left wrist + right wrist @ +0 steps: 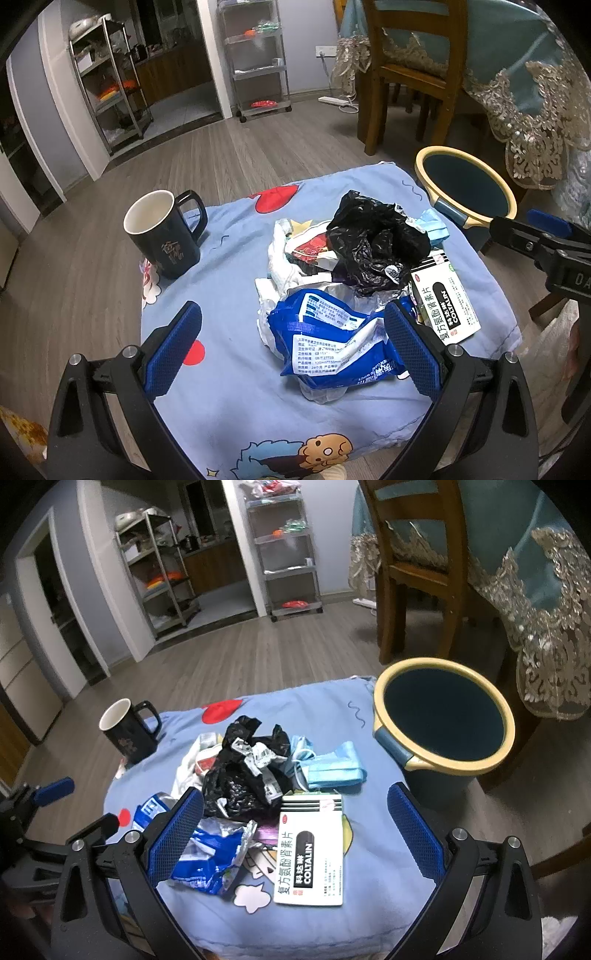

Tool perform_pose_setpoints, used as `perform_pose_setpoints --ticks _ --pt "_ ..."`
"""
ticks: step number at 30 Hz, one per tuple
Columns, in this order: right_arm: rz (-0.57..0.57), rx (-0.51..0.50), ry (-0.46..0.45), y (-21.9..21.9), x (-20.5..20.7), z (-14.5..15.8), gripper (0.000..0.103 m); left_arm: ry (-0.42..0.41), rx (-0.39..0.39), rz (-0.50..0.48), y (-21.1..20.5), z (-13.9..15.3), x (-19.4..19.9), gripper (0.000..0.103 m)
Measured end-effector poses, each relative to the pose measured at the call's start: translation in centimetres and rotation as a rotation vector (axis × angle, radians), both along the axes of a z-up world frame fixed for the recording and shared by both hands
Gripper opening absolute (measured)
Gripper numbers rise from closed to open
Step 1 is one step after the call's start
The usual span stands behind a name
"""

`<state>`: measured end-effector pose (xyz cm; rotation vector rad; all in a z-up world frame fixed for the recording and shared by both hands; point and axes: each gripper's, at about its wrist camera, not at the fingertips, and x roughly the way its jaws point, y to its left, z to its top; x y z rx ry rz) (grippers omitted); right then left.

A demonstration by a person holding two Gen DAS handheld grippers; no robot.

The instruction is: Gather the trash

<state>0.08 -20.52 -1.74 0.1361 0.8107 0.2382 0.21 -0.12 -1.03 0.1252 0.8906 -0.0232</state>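
- Left wrist view, far left: a black mug [164, 236] with a white inside stands upright on the light blue printed cloth [229, 258], well apart from the trash, handle turned to the right.
- Next comes the left gripper [293, 349], its blue-padded fingers [173, 345] spread wide and holding nothing. It hangs low over the cloth with the blue wrapper [332, 343] between the fingers; I cannot tell whether the right-hand pad touches it.
- Behind the wrapper lies a crumpled white bag [286, 254] with red print, and just to its right a crumpled black plastic bag [373, 240] rests on top of the heap.
- Right of the black bag, a white medicine box [448, 302] marked COLTALIN lies flat near the cloth's edge.
- Beyond it, off the cloth, stands the dark bin [465, 188] with a cream rim, open at the top.
- At the far right edge, part of the right gripper [546, 236] enters the picture.
- Right wrist view, left to right: the mug [127, 731], the torn blue wrapper [210, 860] partly behind the left-hand pad, the black bag [240, 771], then the medicine box [312, 853] lying between the fingers.
- Blue face masks [328, 768] lie behind the box, just beside the black bag.
- Here the right gripper [295, 838] is also released, jaws wide, gripping nothing.
- Rightmost, the bin [443, 727] stands on the floor just beside the cloth, below a wooden chair [417, 565].
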Motion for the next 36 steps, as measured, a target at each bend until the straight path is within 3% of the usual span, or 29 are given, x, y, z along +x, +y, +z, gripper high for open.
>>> perform_pose_setpoints --ticks 6,11,15,24,29,31,32,33,34,36 --pt "-0.001 0.027 0.049 -0.2 1.0 -0.5 0.099 -0.001 -0.060 0.033 1.0 -0.1 0.4 0.097" --pt "0.084 -0.049 0.091 2.3 2.9 -1.4 0.099 0.015 -0.062 0.057 1.5 -0.2 0.7 0.097" --pt "0.155 -0.015 0.109 3.9 5.2 -2.3 0.099 0.012 -0.066 0.052 2.2 -0.3 0.9 0.097" --pt "0.156 0.046 0.179 5.4 9.1 -4.4 0.095 0.107 -0.061 -0.002 1.3 -4.6 3.0 0.097" --pt "0.198 0.011 0.202 6.9 10.1 -5.5 0.071 0.152 -0.059 -0.030 0.5 -6.5 4.3 0.097" --pt "0.203 -0.012 0.226 7.3 10.4 -6.3 0.067 0.176 -0.067 -0.023 0.6 -7.3 4.7 0.094" --pt "0.204 -0.016 0.235 7.4 10.5 -6.6 0.060 0.185 -0.070 -0.021 0.7 -7.5 4.9 0.090" --pt "0.206 -0.015 0.245 7.4 10.7 -6.8 0.054 0.203 -0.076 -0.019 0.8 -7.9 5.1 0.077" --pt "0.210 -0.009 0.255 7.3 10.8 -7.0 0.040 0.219 -0.091 -0.022 0.8 -8.1 5.2 0.066" --pt "0.201 0.005 0.269 6.9 10.9 -7.3 0.036 0.220 -0.097 -0.021 0.8 -8.0 5.3 0.060"
